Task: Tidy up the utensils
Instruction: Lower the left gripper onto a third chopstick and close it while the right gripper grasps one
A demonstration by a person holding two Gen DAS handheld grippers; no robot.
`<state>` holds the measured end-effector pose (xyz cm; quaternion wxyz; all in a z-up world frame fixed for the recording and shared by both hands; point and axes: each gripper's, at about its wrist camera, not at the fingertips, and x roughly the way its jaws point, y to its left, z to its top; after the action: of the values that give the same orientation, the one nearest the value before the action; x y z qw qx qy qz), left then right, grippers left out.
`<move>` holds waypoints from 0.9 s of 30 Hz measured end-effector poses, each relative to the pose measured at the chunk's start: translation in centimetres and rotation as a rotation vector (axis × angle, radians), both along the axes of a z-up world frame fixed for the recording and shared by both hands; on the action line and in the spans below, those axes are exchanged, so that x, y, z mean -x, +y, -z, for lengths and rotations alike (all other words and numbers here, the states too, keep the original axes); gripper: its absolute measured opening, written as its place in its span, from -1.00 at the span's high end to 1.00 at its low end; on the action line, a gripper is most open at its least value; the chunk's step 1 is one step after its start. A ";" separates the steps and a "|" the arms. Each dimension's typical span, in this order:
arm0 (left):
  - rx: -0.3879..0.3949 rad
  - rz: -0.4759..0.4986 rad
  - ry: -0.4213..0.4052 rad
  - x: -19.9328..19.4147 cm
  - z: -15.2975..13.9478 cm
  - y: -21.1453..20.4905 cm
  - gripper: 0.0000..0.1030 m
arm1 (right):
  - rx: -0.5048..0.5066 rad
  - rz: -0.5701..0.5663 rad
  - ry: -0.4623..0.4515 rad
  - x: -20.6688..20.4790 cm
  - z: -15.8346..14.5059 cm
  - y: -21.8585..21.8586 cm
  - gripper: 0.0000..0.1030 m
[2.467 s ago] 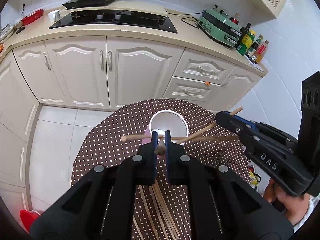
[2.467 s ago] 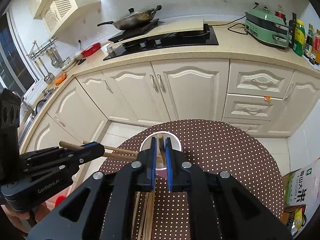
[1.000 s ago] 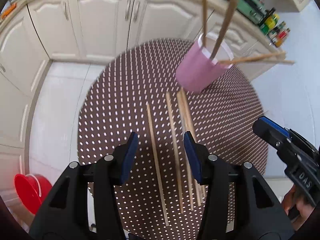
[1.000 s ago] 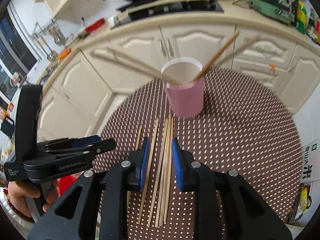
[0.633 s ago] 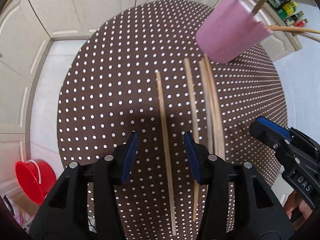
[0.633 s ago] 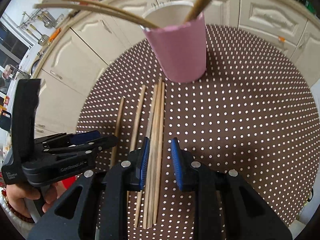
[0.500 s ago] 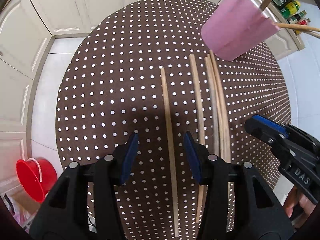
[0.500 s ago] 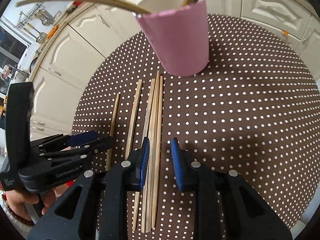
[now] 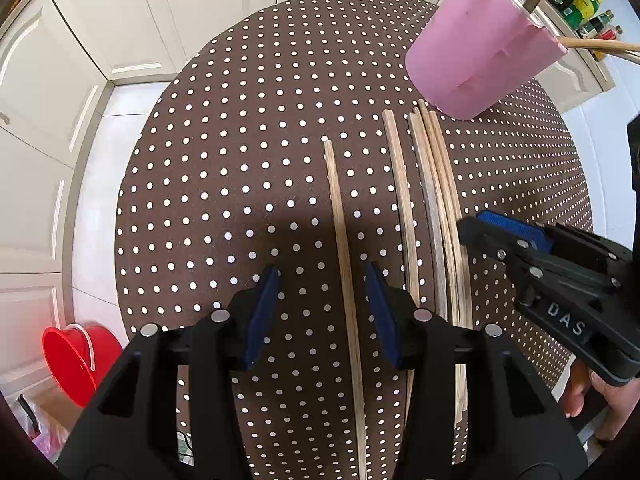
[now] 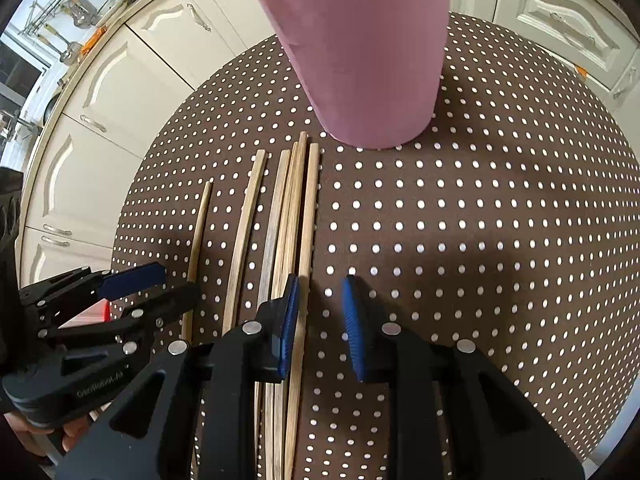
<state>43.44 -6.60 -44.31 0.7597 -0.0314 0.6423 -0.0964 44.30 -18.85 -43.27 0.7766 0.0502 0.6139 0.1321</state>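
Note:
A pink cup point(image 9: 476, 44) with chopsticks standing in it sits at the far side of the round dotted table point(image 9: 224, 160); it also shows in the right wrist view point(image 10: 360, 52). Several wooden chopsticks lie flat in front of it. My left gripper point(image 9: 322, 280) is open and low, with the leftmost chopstick point(image 9: 340, 216) running between its jaws. My right gripper point(image 10: 320, 288) is open and low, its left jaw at the right edge of the chopstick bundle point(image 10: 292, 208). Each gripper shows in the other's view: the right one point(image 9: 504, 236), the left one point(image 10: 152, 280).
White kitchen cabinets point(image 9: 224, 4) stand beyond the table. A red bucket point(image 9: 76, 356) sits on the floor at the left. Bottles point(image 9: 592, 20) stand on the counter at the far right.
Both grippers have opened, leaving their chopsticks in the cup, and have come down from above the cup to the chopsticks on the table. In the last half second they sank closer.

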 end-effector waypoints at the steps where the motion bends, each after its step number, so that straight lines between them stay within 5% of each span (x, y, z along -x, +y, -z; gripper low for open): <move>1: 0.004 -0.004 -0.001 0.1 0.0 0.0 0.12 | 0.004 -0.004 -0.002 -0.2 0.0 0.2 0.59; 8: -0.019 -0.008 -0.015 0.4 -0.1 0.3 0.14 | 0.070 -0.038 -0.013 -1.5 0.3 2.5 0.62; 13: -0.020 -0.029 -0.013 0.1 0.0 0.5 0.47 | 0.086 -0.042 -0.003 -2.1 0.4 2.8 0.88; 17: -0.008 -0.019 -0.004 0.2 0.2 0.5 0.83 | 0.048 -0.024 0.021 -2.4 0.5 1.8 0.90; 27: 0.078 -0.015 -0.020 1.0 -1.3 0.7 0.89 | -0.039 0.025 -0.014 -0.9 -2.3 -1.1 0.90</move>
<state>42.46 -5.87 -42.96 0.7650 -0.0648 0.6302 -0.1158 45.18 -20.00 -41.00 0.7813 0.0721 0.6051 0.1349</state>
